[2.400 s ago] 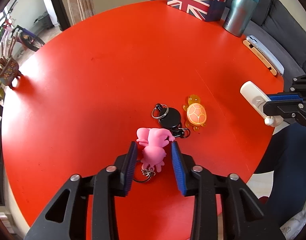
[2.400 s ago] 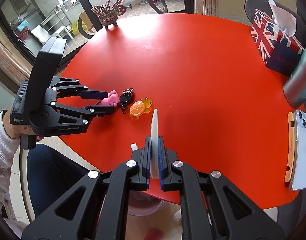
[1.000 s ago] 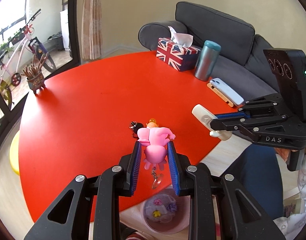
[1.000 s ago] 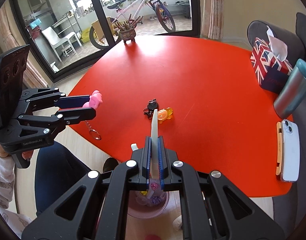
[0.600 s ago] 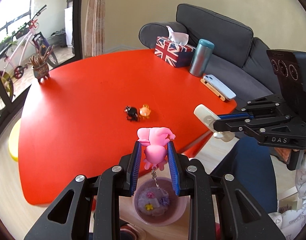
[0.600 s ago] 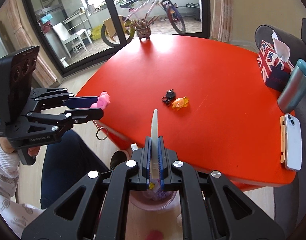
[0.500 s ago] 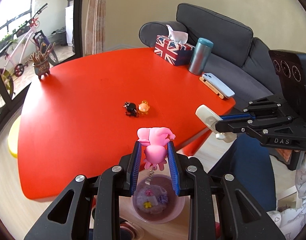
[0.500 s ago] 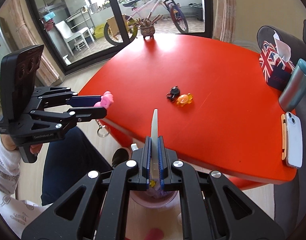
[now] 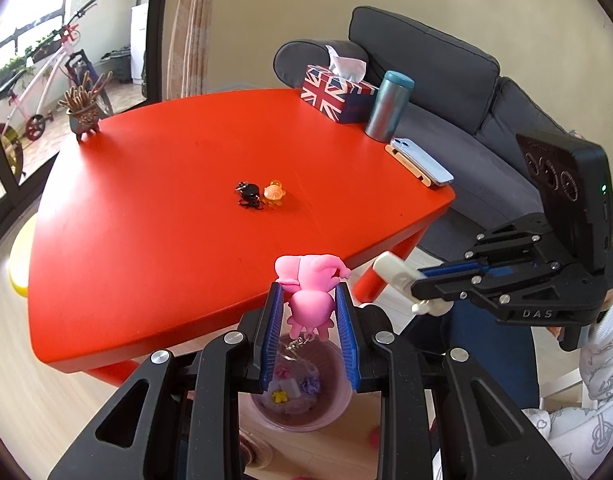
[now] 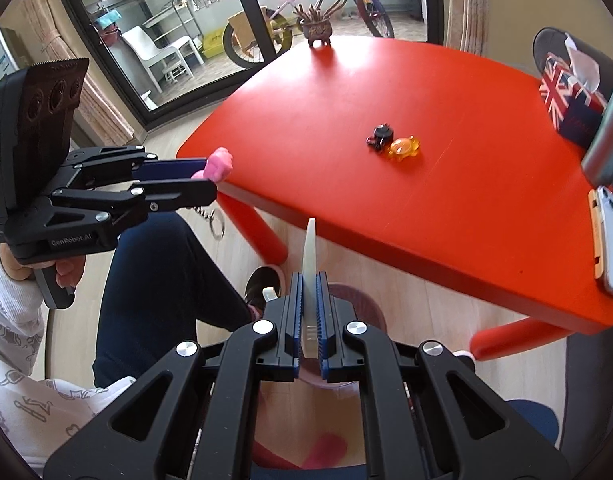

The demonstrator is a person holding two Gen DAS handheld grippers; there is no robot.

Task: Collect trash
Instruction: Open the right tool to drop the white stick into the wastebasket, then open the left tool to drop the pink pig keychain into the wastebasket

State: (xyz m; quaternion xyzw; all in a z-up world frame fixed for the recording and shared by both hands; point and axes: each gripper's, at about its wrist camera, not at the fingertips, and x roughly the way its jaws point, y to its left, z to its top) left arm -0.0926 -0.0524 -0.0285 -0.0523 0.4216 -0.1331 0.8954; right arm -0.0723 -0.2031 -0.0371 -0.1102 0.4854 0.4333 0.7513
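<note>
Left gripper (image 9: 308,328) pinches a pink figure keychain (image 9: 310,294) between its fingers, poised over the pink bin (image 9: 302,400) at six o'clock off the red desk (image 9: 166,208), apparently to drop it; at three o'clock, right gripper (image 10: 309,326) clamps a flat white piece (image 10: 309,264) for the same bin.

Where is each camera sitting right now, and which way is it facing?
Left wrist: on the left gripper, facing over the pink bin toward the red table; shows its fingers pinching the pink keychain.
Right wrist: on the right gripper, facing the table edge; shows its fingers clamping the white piece.
Shared: the table, the orange turtle, each other's gripper.
</note>
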